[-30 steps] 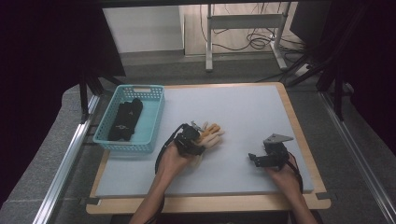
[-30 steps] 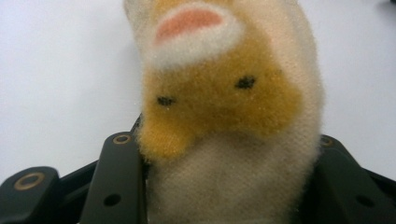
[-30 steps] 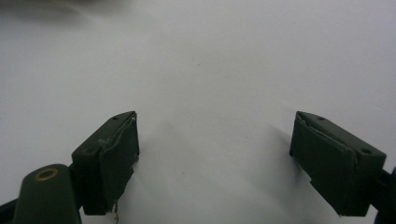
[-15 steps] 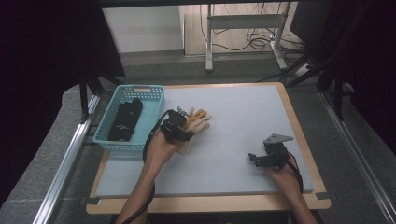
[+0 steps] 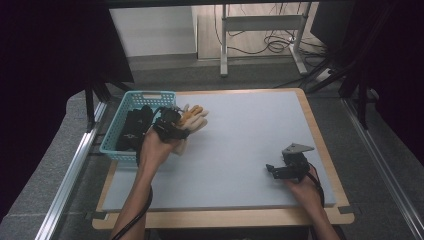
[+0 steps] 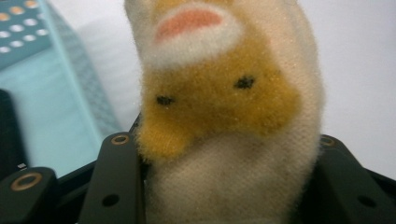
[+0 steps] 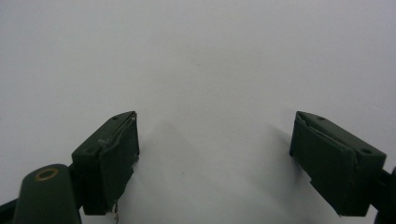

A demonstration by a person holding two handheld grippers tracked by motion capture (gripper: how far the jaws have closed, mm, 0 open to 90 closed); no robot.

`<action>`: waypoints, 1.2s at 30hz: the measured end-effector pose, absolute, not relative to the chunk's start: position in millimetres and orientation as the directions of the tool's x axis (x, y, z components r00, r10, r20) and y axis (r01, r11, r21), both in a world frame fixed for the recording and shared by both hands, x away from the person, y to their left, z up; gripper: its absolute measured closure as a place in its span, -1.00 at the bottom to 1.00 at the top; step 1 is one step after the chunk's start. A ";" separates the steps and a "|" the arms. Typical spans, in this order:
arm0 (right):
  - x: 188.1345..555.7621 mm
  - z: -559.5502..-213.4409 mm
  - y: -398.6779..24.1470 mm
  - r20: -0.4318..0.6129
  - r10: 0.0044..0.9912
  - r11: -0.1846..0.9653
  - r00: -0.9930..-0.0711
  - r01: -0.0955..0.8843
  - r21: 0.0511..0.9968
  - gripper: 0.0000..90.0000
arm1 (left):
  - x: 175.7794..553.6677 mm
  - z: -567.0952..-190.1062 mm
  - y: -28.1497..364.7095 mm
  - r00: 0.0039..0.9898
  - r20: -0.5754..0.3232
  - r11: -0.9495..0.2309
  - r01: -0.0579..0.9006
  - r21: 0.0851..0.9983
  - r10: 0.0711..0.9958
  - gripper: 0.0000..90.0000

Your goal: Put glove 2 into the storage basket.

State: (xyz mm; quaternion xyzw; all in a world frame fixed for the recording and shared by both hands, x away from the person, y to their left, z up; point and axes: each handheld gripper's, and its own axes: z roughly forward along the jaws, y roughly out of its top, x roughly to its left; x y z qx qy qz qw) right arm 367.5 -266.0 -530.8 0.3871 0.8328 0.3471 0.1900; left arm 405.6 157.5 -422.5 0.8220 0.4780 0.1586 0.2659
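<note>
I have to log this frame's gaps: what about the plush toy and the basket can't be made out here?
- Plush toy: top cut off by the left gripper view's edge; lower body hidden between the jaws.
- Dark things in the basket: too dark in the high view to identify.
- Left gripper: jaw tips covered by the toy.

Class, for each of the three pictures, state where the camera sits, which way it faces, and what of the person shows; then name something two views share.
High view: above the person's side, facing forward and down on the table; both forearms, left gripper, right gripper.
Left gripper view: on the left gripper, looking along its jaws clamped on the plush toy, the teal basket beside it.
Right gripper view: on the right gripper, facing bare table between open jaws.
Shared: plush toy and teal basket appear in the high and left gripper views.
</note>
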 end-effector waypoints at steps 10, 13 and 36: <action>367.5 -530.8 -266.1 -0.047 0.777 0.459 -0.628 0.513 0.725 -0.66 | 411.2 -416.6 188.6 0.429 0.008 -0.351 0.729 0.588 0.903 0.12; 367.5 -530.8 -266.1 -0.047 0.777 0.459 -0.628 0.513 0.725 -0.66 | 412.1 -415.1 197.7 0.411 0.006 -0.336 0.736 0.587 0.911 0.12; 367.4 -530.7 -266.0 -0.047 0.777 0.459 -0.628 0.513 0.725 -0.66 | 419.7 -417.0 261.9 0.261 -0.009 -0.206 0.784 0.586 0.965 0.11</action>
